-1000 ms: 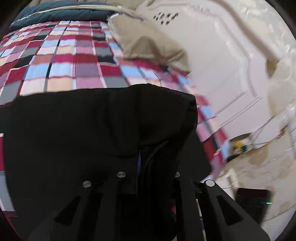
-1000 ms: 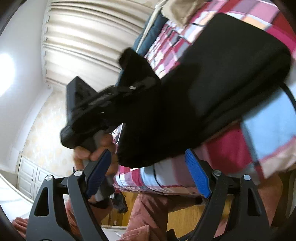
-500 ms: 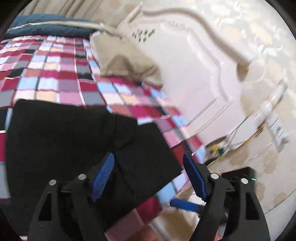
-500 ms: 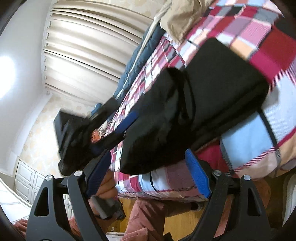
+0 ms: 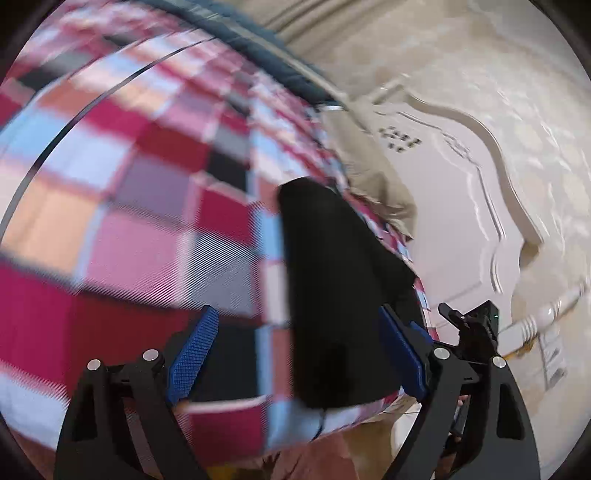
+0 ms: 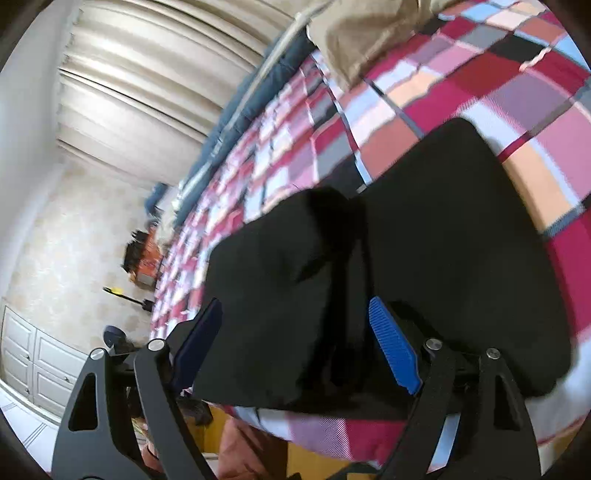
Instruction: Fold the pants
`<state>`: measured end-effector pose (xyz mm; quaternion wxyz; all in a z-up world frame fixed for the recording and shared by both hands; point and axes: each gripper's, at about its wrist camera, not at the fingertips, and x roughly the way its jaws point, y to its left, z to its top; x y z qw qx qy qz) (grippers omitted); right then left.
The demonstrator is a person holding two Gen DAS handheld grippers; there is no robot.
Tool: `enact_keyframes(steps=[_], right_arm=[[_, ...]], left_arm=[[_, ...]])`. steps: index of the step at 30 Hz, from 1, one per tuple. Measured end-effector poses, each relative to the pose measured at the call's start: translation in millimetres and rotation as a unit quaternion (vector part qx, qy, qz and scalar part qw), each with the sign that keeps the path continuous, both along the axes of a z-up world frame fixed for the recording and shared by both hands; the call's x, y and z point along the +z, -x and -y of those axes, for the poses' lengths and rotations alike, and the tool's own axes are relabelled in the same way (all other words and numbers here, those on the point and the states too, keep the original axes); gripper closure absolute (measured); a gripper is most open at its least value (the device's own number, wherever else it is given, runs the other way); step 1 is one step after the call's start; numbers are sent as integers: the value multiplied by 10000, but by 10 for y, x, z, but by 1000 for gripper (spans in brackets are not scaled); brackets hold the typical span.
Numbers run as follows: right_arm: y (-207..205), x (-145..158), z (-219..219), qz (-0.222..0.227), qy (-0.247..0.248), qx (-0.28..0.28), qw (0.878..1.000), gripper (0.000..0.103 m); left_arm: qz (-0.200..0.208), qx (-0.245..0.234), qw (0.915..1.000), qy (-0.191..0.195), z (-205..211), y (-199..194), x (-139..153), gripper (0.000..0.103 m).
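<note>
Now both of your tools are free of the cloth. Your left gripper [image 5: 295,354] stands wide open with nothing between its blue pads [image 5: 192,350], and it hangs over the checked blanket [image 5: 147,206] beside the pants [image 5: 328,288] — this view is blurred, so fine detail is lost. Your right gripper [image 6: 295,343] is also spread wide and holds nothing; its fingers frame the near edge of the garment without touching it, as far as I can tell.

The pants [image 6: 406,266] lie as a compact black bundle near the edge of the bed, close to you. In the right view one flap lies over the rest, and a ridge runs through the middle where the layers meet. I judge that the bundle was set near the edge so that you reach it without stretching, and that the folding is nearly finished.

The beige pillow [image 6: 362,33] rests further up the bed, well apart from the bundle, and the white headboard [image 5: 461,206] stands behind it.

For containers — none shows in either view, so nothing is stored in anything here. The pants simply rest on the blanket.
</note>
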<state>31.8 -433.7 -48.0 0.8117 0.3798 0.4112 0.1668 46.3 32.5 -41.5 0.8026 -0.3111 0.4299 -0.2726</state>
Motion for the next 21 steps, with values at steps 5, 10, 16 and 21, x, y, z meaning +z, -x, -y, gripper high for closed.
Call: enact_keyframes(steps=[5,10,16,21], right_arm=[[-57,-49,-150,-34,-1,270,9996,21],[-120,-109,-259,-257,-20,495,9984,59],[-158,-72,-318,-290,285,570,9975,90],[5,281,-213,214,439,460,9978,91]], left_arm=[[-261,169,9992,250,-219,83,-218,18],[-208,124,9993,272,-237,99,-208,18],[-159,124,9996,193,-224,102,-200,18],[-182,-111,9987,470,-142,119,-152,17]])
